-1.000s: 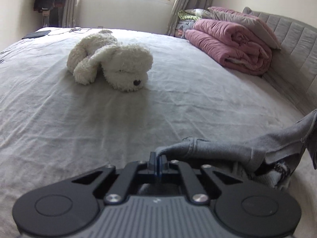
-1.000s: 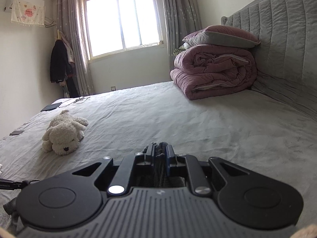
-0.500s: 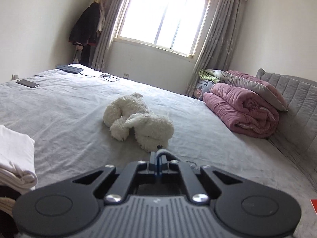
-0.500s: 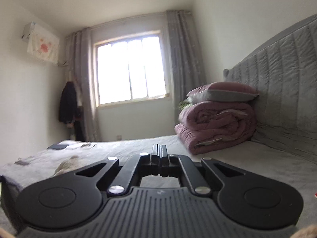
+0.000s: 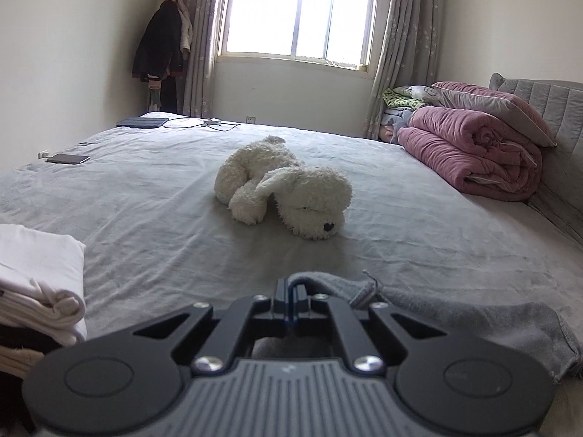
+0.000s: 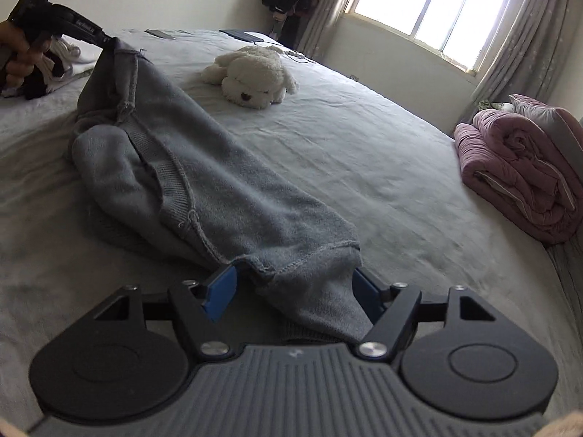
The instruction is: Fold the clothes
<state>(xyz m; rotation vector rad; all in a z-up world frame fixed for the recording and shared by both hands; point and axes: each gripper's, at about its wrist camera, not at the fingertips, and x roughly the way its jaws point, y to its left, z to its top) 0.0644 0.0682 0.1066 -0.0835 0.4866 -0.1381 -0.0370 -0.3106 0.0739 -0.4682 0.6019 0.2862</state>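
Observation:
A grey sweatshirt [image 6: 204, 167] lies stretched across the grey bed [image 6: 382, 153]. My left gripper [image 5: 290, 293] is shut on one end of it and holds that end up off the bed; it also shows in the right wrist view [image 6: 107, 40]. The sweatshirt [image 5: 473, 313] trails off to the right in the left wrist view. My right gripper [image 6: 295, 284] is open, with its blue pads [image 6: 220, 291] on either side of the garment's near hem, which lies between the jaws.
A white plush dog [image 5: 288, 189] lies mid-bed. A stack of folded white and dark clothes [image 5: 36, 291] sits at the left. A rolled pink quilt [image 5: 473, 153] and pillow lie by the headboard. A phone [image 5: 67, 159] and tablet [image 5: 142, 122] lie at the far edge.
My right gripper has opened and let go of the sweatshirt's hem, and it now tilts down toward the bed. My left gripper still holds its end.

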